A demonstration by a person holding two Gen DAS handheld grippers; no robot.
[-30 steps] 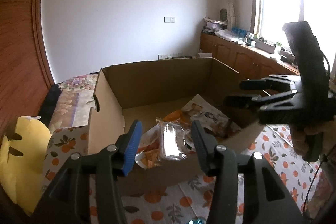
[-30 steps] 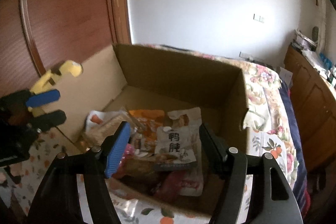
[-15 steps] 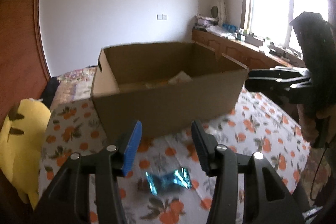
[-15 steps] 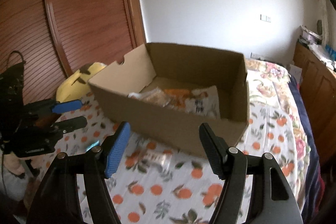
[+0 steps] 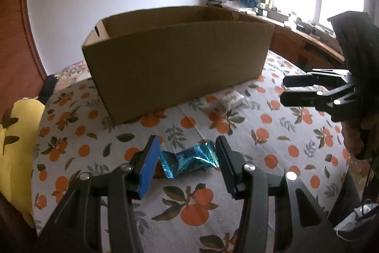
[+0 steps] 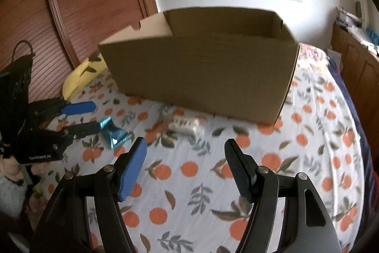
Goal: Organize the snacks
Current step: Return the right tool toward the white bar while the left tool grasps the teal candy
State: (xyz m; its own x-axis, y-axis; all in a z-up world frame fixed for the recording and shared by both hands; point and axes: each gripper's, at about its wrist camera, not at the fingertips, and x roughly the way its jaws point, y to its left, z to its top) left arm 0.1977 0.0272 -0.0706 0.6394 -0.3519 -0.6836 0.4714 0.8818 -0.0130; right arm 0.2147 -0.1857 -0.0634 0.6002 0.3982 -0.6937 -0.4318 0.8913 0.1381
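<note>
Crinkled blue foil snack packet (image 5: 188, 161) lies on the orange-print cloth (image 5: 272, 134) between my left gripper's (image 5: 187, 155) wide tongs; I fear it skidding. Right gripper (image 6: 186, 159), wide and empty, could overshoot the small white packet (image 6: 184, 123) near the brown cardboard box (image 6: 201, 72).

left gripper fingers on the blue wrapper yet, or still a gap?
Cannot tell. In the left wrist view the blue wrapper lies between the open left gripper fingers, its ends meeting both pads; the right wrist view leaves contact unclear.
</note>
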